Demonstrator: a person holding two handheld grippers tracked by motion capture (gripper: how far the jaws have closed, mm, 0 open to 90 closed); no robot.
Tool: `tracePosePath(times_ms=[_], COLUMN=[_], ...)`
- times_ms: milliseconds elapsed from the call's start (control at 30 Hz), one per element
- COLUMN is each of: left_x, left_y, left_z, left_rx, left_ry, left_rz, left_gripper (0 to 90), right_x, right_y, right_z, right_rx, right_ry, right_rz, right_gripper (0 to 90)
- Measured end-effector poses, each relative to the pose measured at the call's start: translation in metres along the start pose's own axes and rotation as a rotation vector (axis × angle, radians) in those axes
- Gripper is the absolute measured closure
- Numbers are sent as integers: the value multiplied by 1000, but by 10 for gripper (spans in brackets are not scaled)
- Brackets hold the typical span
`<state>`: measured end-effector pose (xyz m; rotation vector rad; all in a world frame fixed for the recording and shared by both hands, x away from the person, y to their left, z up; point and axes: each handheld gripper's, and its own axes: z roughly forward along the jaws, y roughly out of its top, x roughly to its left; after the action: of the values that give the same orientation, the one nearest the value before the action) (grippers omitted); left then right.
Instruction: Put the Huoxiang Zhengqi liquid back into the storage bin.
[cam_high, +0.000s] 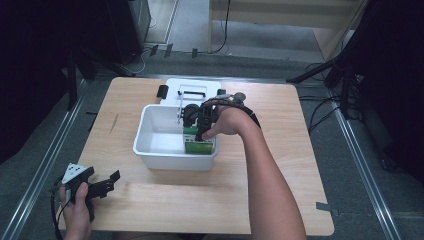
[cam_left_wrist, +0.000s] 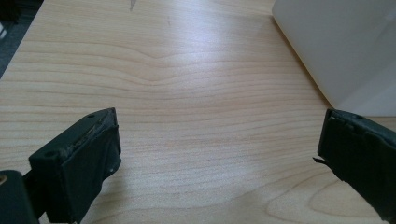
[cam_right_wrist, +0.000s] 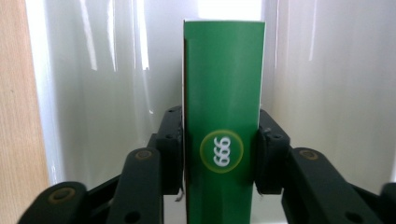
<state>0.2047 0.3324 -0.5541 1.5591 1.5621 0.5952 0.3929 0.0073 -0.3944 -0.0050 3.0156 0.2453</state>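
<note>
A green box (cam_high: 199, 146) marked 666 stands inside the white bin (cam_high: 170, 161), against its right wall. My right gripper (cam_high: 197, 134) reaches down into the bin. In the right gripper view both pads press on the sides of the green box (cam_right_wrist: 223, 84), so my right gripper (cam_right_wrist: 219, 156) is shut on it, with the bin's white walls (cam_right_wrist: 107, 70) all around. Near the table's front left corner my left gripper (cam_high: 111, 182) rests in a hand. Its jaws stand wide apart over bare wood, so my left gripper (cam_left_wrist: 219, 154) is open.
Behind the bin lies a white lid (cam_high: 192, 90) with a handle, and a small black object (cam_high: 162, 91) sits to its left. The bin's outer wall (cam_left_wrist: 341, 46) stands ahead and to the right of my left gripper. The wooden table (cam_high: 280, 200) has open surface at front and right.
</note>
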Motion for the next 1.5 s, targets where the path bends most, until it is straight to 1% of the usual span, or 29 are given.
tracePosePath(times_ms=[133,200,233,267,333,400,433,467,500,533,567,600,633,667,733,867,967,1133,1167,1233,1267,1333,1400,1433,1467,1500], left_x=[0,0,0,0,0,0,0,0,0,0,0,0,0,0,0,0,0,0,0,0,0,0,0,0,0,0], left_y=[0,0,0,0,0,0,0,0,0,0,0,0,0,0,0,0,0,0,0,0,0,0,0,0,0,0], left_z=[0,0,0,0,0,0,0,0,0,0,0,0,0,0,0,0,0,0,0,0,0,0,0,0,0,0], left_rx=[2,0,1,1,2,3,3,3,3,4,4,8,7,7,7,7,7,6,7,6,6,5,5,5,4,5], left_ry=[0,0,0,0,0,0,0,0,0,0,0,0,-1,-1,-1,-1,0,0,0,-1,0,1,1,1,1,1], left_rz=[2,0,0,0,1,2,2,2,2,2,3,6,2,3,2,2,3,4,4,3,3,2,2,2,2,2], left_gripper=[3,3,3,3,3,3,3,3,3,3,3,3,3,3,3,3,3,3,3,3,3,3,3,3,3,3], right_x=[0,-1,0,-1,-1,-3,-3,-4,-2,-3,-2,-2,-2,-2,-2,-1,0,0,0,0,1,1,1,1,1,1], right_y=[-2,-4,-5,-6,-8,-11,-12,-13,-15,-16,-16,-17,-18,-19,-21,-25,-30,-40,-43,-48,-51,-58,-68,-70,-75,-79], right_z=[-3,-5,-6,-9,-13,-19,-21,-24,-28,-30,-34,-36,-41,-44,-50,-63,-73,-86,-88,-90,-91,-92,-93,-93,-92,-92], right_rx=[-2,-2,1,-5,-15,-39,-43,-45,-38,-46,-41,-47,-51,-51,-60,-81,-104,-125,-138,-160,-171,-189,-225,-230,-254,-267], right_ry=[1,-9,-10,-13,-13,-15,-11,-9,-8,-12,-19,-23,-25,-29,-36,-53,-67,-97,-103,-102,-100,-113,-120,-122,-129,-138], right_rz=[28,26,34,37,66,77,89,90,101,87,99,96,107,103,119,130,157,225,237,277,305,330,369,378,395,405], right_gripper=[548,522,514,493,474,450,437,428,425,420,416,414,412,407,397,380,376,353,345,322,321,317,307,307,303,301])
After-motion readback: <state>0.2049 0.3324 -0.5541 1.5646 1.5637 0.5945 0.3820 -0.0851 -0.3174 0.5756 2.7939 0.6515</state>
